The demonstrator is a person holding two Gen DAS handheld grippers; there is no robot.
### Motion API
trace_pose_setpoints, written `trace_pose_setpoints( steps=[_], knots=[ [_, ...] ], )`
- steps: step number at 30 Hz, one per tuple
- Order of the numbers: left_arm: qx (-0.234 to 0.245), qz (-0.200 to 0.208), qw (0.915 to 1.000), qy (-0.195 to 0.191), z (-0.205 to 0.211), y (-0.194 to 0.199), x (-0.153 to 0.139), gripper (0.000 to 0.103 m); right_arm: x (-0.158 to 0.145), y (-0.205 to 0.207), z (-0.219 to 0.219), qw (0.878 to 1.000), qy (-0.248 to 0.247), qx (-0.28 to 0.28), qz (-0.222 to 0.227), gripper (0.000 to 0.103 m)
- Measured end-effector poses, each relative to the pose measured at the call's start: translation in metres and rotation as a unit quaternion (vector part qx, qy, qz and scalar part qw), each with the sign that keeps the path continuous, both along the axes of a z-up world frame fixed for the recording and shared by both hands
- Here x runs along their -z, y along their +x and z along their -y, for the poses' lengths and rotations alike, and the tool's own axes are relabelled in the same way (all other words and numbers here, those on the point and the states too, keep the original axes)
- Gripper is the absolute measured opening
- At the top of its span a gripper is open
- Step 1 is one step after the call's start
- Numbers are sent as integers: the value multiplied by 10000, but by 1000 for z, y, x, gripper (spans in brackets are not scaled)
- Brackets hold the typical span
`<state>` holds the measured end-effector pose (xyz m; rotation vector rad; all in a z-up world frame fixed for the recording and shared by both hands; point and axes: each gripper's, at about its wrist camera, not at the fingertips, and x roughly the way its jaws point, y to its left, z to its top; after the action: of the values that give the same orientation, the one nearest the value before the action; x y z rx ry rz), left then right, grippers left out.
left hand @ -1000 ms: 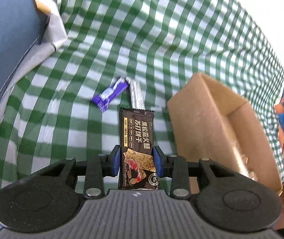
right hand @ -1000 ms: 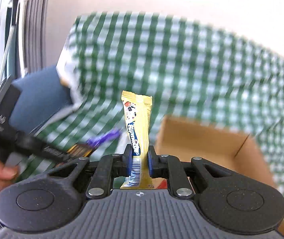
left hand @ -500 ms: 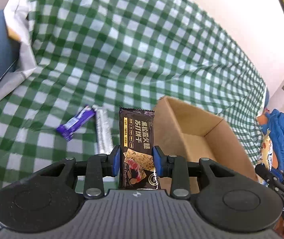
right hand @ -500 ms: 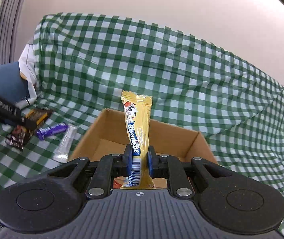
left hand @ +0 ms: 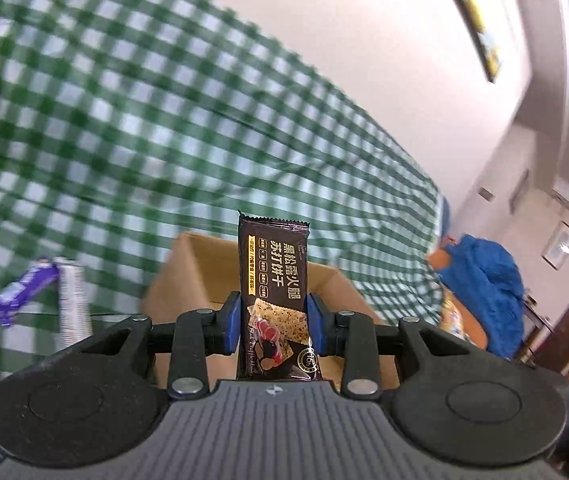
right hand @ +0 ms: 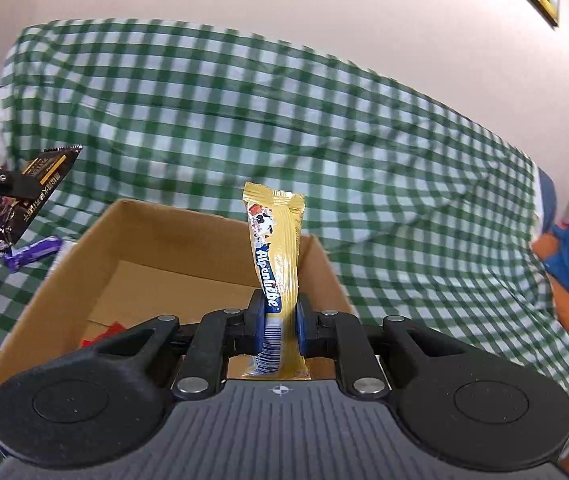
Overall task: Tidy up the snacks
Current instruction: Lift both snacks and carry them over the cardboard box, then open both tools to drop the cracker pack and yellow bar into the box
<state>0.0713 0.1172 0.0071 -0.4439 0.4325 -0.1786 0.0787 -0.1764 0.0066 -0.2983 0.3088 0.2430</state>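
Note:
My left gripper (left hand: 273, 326) is shut on a dark brown cracker pack (left hand: 273, 280), held upright above the near-left side of the open cardboard box (left hand: 192, 276). My right gripper (right hand: 280, 322) is shut on a yellow Alpenliebe candy stick (right hand: 276, 256), held upright over the cardboard box (right hand: 172, 256). In the right wrist view the left gripper's cracker pack (right hand: 30, 196) hangs in the air left of the box. A purple snack bar (left hand: 20, 290) and a silver packet (left hand: 72, 300) lie on the checked cloth left of the box.
A green-and-white checked cloth (right hand: 244, 120) covers the surface. Something red (right hand: 104, 334) lies inside the box. A blue and orange object (left hand: 480, 280) sits at the right, past the cloth's edge. A white wall stands behind.
Both grippers have swung towards the box with their snacks. The right gripper is now above the box opening. The left gripper has come in from the left, with the purple bar and silver packet left behind.

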Motion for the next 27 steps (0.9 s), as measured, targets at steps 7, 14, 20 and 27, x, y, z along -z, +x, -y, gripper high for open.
trace_pose_setpoints(
  steps=[7,14,20,27],
  knots=[
    [458,-14,9986,254,39,8,13,37,1,3,0,9999,5,130,-6,16],
    [567,-16,9981,239,48,19,20,37,2,2,-6,9999,-80,96,19,16],
    [531,-12,9985,164,48,22,21,37,2,2,-10,9999,-131,65,44,16],
    [553,-34,9984,107,48,28,22,37,2,2,-13,9998,-170,76,60,16]
  ],
)
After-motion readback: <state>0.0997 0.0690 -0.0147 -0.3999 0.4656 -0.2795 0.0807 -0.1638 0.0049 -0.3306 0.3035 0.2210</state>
